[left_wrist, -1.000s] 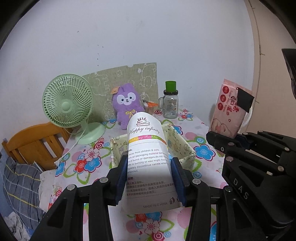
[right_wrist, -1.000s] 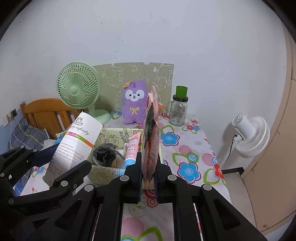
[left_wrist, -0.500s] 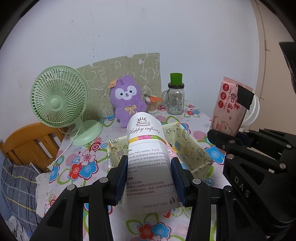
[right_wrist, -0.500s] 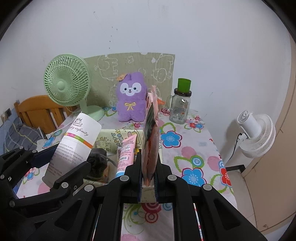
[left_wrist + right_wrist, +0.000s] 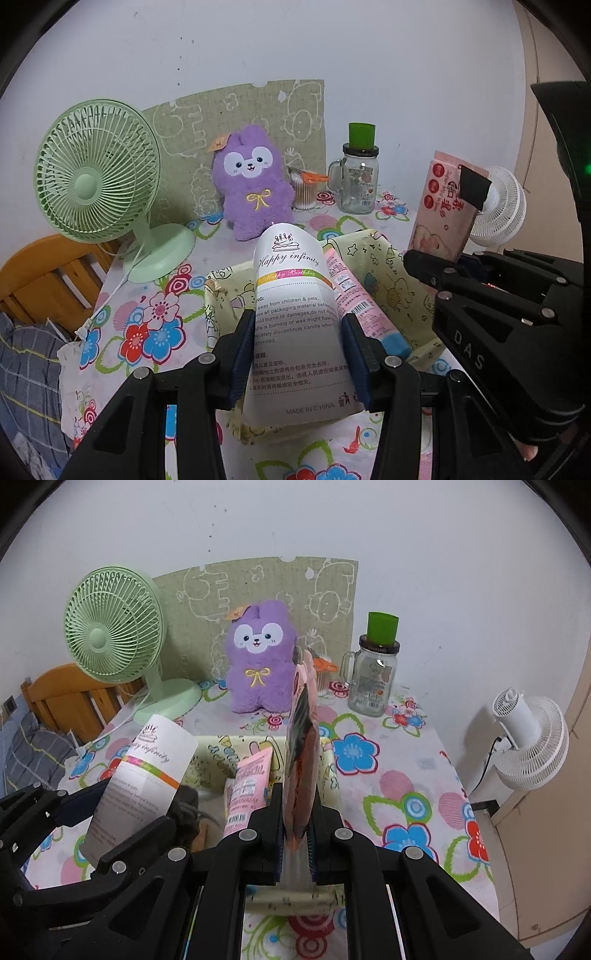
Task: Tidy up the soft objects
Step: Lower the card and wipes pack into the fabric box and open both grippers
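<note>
Nearest in the left wrist view, the left gripper [image 5: 299, 354] has its jaws clamped on the sides of a white candle packet [image 5: 295, 325], which stands tilted above the near end of a pale yellow fabric basket [image 5: 402, 295]. In the right wrist view, the right gripper [image 5: 295, 825] has its jaws pressed together on a thin pink wipes pack [image 5: 301, 760], held edge-on and upright over the same basket [image 5: 330, 771]. Inside the basket lie a pink tube [image 5: 249, 786] with a blue cap [image 5: 395, 341] and a dark grey soft bundle [image 5: 186, 812], partly hidden behind the left gripper. The basket sits on a surface [image 5: 406, 775] covered with a flowered cloth. Farther back on it stand a green desk fan [image 5: 114, 627] at the left, a purple plush toy [image 5: 258, 664] in the middle, a small tub of cotton swabs [image 5: 304, 188] just beside the toy, and a glass jar with a green cup on top [image 5: 375, 672] to the right. A patterned green board [image 5: 269, 590] leans on the wall behind them. A white fan [image 5: 528, 746] stands off the surface's right edge.
</note>
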`<act>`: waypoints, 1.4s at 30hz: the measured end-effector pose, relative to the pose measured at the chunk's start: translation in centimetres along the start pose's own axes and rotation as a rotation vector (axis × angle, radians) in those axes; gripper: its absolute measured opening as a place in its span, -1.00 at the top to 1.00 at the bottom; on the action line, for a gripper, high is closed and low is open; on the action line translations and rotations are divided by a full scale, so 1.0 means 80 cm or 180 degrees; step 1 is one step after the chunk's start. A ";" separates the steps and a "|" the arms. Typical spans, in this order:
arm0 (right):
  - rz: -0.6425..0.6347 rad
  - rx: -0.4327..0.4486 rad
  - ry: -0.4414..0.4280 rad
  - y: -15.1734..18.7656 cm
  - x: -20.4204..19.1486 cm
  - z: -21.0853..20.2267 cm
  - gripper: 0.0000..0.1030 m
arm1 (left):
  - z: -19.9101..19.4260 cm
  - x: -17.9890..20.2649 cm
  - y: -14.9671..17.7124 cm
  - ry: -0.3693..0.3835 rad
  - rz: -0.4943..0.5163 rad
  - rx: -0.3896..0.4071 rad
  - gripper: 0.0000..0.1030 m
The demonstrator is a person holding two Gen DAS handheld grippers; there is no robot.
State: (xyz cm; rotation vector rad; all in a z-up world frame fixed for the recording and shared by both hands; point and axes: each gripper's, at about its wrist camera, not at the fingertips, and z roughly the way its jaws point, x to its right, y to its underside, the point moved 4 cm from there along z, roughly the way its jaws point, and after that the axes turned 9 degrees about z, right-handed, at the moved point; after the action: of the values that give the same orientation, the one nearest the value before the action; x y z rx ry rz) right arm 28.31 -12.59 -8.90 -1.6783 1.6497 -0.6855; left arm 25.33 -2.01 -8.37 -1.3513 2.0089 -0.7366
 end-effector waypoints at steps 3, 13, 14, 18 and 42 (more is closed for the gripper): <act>-0.0034 -0.0011 -0.0006 -0.002 -0.001 0.009 0.74 | 0.009 -0.003 0.000 0.0029 -0.0027 -0.0018 0.07; 0.0016 0.0130 0.0045 0.001 0.012 0.007 -0.56 | 0.033 -0.002 0.001 0.0082 -0.0050 -0.0095 0.03; -0.0015 0.0180 0.0077 0.001 0.013 0.003 -0.59 | 0.035 -0.003 0.001 0.0092 -0.0064 -0.0103 0.01; -0.0084 0.0183 0.0172 0.002 0.020 -0.001 -0.60 | 0.046 -0.005 -0.003 0.0064 -0.0099 -0.0128 -0.29; -0.0091 0.0122 0.0131 0.017 0.017 -0.032 -0.60 | 0.017 0.007 0.010 -0.0140 0.0001 -0.0251 -0.87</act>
State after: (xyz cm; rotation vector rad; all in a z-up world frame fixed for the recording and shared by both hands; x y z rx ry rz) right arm 25.53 -14.18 -8.47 -1.6737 1.6336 -0.7656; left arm 25.65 -2.44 -9.96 -1.4000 2.0221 -0.6279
